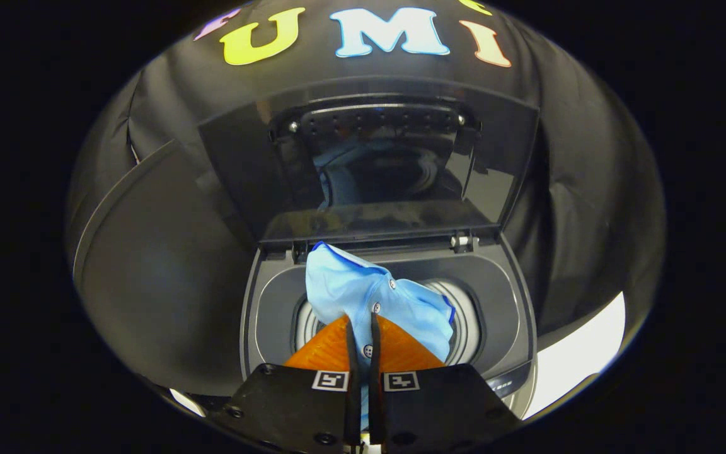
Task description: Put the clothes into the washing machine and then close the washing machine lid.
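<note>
Gripper [363,328] fingers pinched nearly closed on light-blue button shirt [363,293], cloth bunched just ahead, hanging over washing machine drum opening [464,315]. Lid [369,164] upright beyond. Step: loading clothes. Next, likely: lower, release shirt into drum, then reach lid.

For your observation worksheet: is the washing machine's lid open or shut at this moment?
Open. The lid stands raised behind the drum opening, while the gripper, shut on the blue shirt, holds it above the drum.
</note>
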A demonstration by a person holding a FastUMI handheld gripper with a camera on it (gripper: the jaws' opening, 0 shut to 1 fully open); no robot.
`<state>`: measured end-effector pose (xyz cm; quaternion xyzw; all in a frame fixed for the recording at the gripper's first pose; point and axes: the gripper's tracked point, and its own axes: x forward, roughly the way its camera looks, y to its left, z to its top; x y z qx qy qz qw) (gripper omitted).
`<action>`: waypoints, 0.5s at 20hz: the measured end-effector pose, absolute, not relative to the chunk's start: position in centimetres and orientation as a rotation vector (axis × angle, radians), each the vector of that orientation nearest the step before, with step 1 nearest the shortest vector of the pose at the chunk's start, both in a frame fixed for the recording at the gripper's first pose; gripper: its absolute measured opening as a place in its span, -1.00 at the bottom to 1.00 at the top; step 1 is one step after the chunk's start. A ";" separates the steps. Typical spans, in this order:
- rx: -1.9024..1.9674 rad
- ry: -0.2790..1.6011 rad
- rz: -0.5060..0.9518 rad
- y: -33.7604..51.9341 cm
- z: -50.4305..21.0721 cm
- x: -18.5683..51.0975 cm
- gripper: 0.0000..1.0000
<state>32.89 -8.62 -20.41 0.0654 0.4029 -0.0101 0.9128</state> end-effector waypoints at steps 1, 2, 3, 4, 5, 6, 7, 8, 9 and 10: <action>0.136 0.842 -0.030 -8.7 -20.9 32.8 -0.73; 0.132 0.847 -0.036 -8.8 -21.1 32.7 -0.63; 0.121 0.849 -0.045 -8.8 -21.2 32.5 -0.31; 0.106 0.846 -0.044 -8.7 -21.0 32.4 0.00; 0.093 0.854 -0.042 -8.6 -21.4 32.3 0.32; 0.082 0.857 -0.044 -8.6 -21.4 32.2 0.63; 0.074 0.858 -0.048 -8.7 -21.6 32.0 0.95; 0.068 0.859 -0.052 -8.7 -21.7 31.9 0.95; 0.066 0.858 -0.055 -8.6 -21.8 31.8 0.95; 0.064 0.855 -0.057 -8.6 -21.7 31.8 0.95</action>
